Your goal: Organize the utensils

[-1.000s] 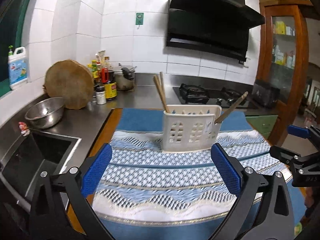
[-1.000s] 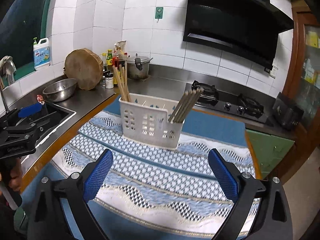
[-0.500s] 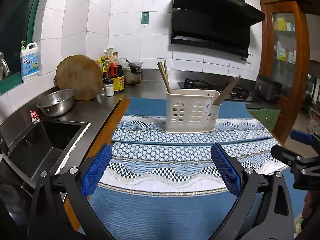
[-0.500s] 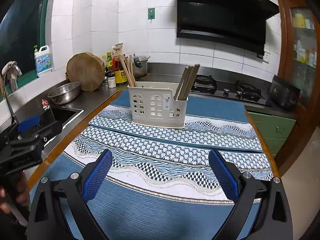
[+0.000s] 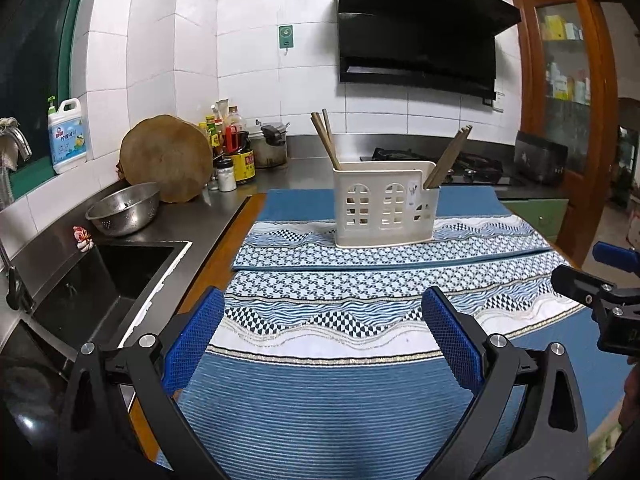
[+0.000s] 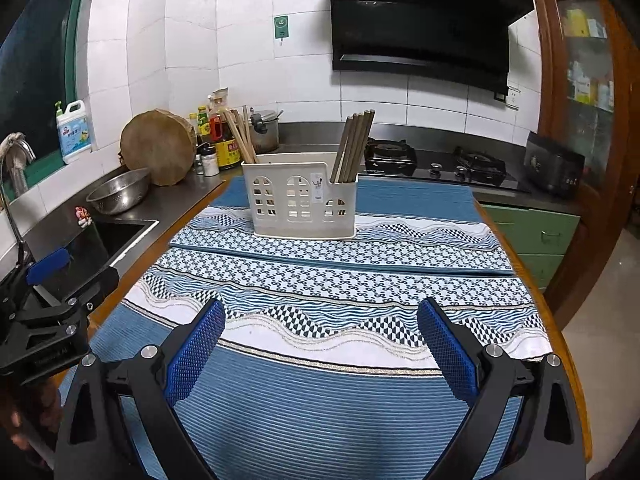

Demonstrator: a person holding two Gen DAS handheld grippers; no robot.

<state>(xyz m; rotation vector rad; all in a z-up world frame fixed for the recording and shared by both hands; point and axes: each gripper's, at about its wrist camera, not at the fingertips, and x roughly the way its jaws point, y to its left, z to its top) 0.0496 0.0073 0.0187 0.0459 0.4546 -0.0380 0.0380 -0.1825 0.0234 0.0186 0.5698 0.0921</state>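
A white plastic utensil caddy (image 5: pixel 384 204) stands upright on the blue patterned cloth (image 5: pixel 320 392); it also shows in the right wrist view (image 6: pixel 300 200). Wooden chopsticks lean in its left compartment (image 5: pixel 325 136) and its right compartment (image 5: pixel 448 156); the right wrist view shows both bundles too (image 6: pixel 242 136) (image 6: pixel 354 146). My left gripper (image 5: pixel 322 332) is open and empty, well short of the caddy. My right gripper (image 6: pixel 322 340) is open and empty too. Each gripper shows at the edge of the other's view.
A sink (image 5: pixel 100 280) lies to the left, with a steel colander (image 5: pixel 124 208), a round wooden board (image 5: pixel 168 158) and sauce bottles (image 5: pixel 236 152) behind it. A gas hob (image 6: pixel 436 162) sits at the back right. The table's right edge (image 6: pixel 560 320) drops to the floor.
Both grippers have pulled back from the caddy, which now looks smaller and farther. More of the plain blue cloth shows in front. Both stay open.
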